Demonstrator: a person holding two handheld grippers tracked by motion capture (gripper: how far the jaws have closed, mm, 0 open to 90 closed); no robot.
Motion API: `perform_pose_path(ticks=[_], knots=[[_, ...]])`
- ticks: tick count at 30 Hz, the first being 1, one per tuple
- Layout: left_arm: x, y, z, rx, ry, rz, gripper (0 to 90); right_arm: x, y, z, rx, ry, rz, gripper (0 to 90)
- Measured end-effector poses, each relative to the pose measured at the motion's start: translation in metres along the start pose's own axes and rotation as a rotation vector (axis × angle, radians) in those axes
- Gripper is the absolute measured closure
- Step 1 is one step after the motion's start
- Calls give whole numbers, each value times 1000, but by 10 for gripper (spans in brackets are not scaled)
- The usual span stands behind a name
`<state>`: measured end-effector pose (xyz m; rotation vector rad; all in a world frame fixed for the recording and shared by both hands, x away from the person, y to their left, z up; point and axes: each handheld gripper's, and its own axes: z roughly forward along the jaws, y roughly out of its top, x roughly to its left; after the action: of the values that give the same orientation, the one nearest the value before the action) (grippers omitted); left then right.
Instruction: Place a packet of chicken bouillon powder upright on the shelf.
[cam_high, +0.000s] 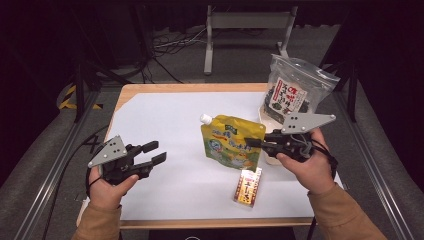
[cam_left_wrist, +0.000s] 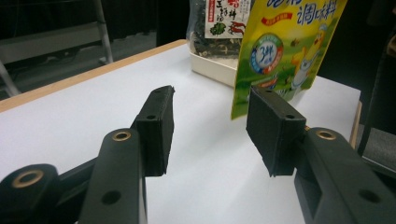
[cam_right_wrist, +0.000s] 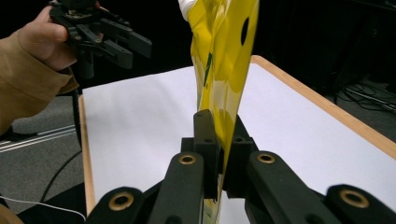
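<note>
Nearest the lens in the right gripper view: matte black moulded jaws with brass-ringed pivot holes, belonging to the right gripper (cam_right_wrist: 219, 154), clenched flat on the lower edge of a glossy yellow-green flexible plastic spout pouch with a white screw cap (cam_right_wrist: 222, 60). Pouch held upright and lifted off the table surface, film creased and slightly translucent, a round punched hole near its top edge. Seen from the high view: right gripper (cam_high: 255, 143) gripping the pouch (cam_high: 231, 142) by its right-hand edge, printed face toward the camera, cap at upper left.

Left gripper (cam_left_wrist: 212, 133) released: two blocky, rubber-like black pads standing apart, nothing between them, bare sheet visible through the gap. Positioned at the left side of the table in the high view (cam_high: 150, 154), well apart from the pouch, grey three-cornered plate on top, held by a hand with a tan fabric sleeve.

Further out: smooth white sheet covering a light wooden-edged rectangular table (cam_high: 165, 90). Just in front of the pouch, a small flat rectangular packet, orange and cream with glossy wrap (cam_high: 248, 186). Behind the right gripper, a clear crinkled plastic bag of dark dried contents with a white and red label (cam_high: 292, 92), standing in a shallow cream tray (cam_left_wrist: 212, 70).
</note>
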<state>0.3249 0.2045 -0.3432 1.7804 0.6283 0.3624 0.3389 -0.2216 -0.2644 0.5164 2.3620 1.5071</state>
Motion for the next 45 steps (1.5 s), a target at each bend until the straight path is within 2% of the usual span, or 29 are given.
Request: perform_pose_path(ticks=[8, 18, 20, 30, 35, 45], knots=[[3, -3, 0, 9, 16, -11, 484, -9, 3, -15, 6, -48, -3, 873], [7, -6, 1, 37, 39, -46, 430, -21, 7, -36, 9, -120, 2, 873], [8, -7, 2, 43, 47, -39, 412, -24, 8, -40, 9, -134, 7, 873], [13, -10, 4, 71, 87, -52, 291, -38, 9, -54, 10, -192, 15, 874], [15, -11, 4, 77, 94, -66, 275, -47, 9, -62, 5, -223, 16, 873], [16, -12, 4, 78, 94, -68, 268, -60, 1, -75, 13, -266, 26, 873]])
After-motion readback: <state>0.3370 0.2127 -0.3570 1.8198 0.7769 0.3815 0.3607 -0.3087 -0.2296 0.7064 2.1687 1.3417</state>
